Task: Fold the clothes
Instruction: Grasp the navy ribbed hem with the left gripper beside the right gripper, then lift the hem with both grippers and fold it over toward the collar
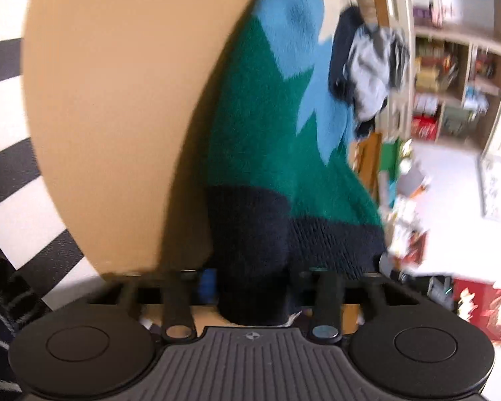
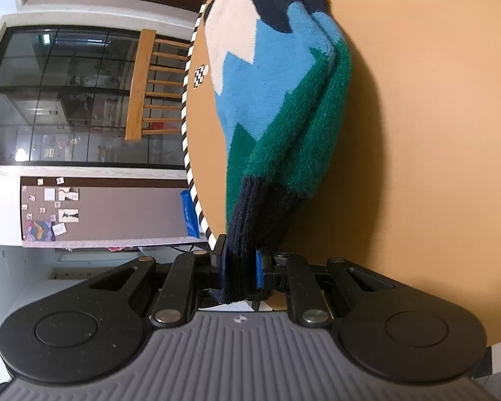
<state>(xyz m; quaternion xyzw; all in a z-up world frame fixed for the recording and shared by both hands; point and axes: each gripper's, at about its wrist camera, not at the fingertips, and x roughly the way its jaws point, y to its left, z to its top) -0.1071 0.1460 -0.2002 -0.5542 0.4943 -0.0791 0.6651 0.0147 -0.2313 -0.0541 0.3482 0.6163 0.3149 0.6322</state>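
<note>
A knitted sweater [image 1: 267, 127] with cream, light blue, green and navy zigzag bands lies over a round tan table [image 1: 117, 100]. My left gripper [image 1: 254, 277] is shut on its navy ribbed hem, which bunches up between the fingers. In the right wrist view the sweater [image 2: 277, 100] is doubled over and hangs in a fold across the table [image 2: 417, 133]. My right gripper [image 2: 240, 264] is shut on the navy ribbed hem, clamped between its blue pads [image 2: 259, 267]. Both views are rolled sideways.
A pile of dark and grey clothes [image 1: 367, 63] lies beyond the sweater. Shelves with boxes [image 1: 451, 77] stand behind. A wooden chair [image 2: 150, 83] and glass partition [image 2: 66, 100] sit past the table's striped edge [image 2: 187, 117]. A striped black-and-white surface [image 1: 6, 133] borders the table.
</note>
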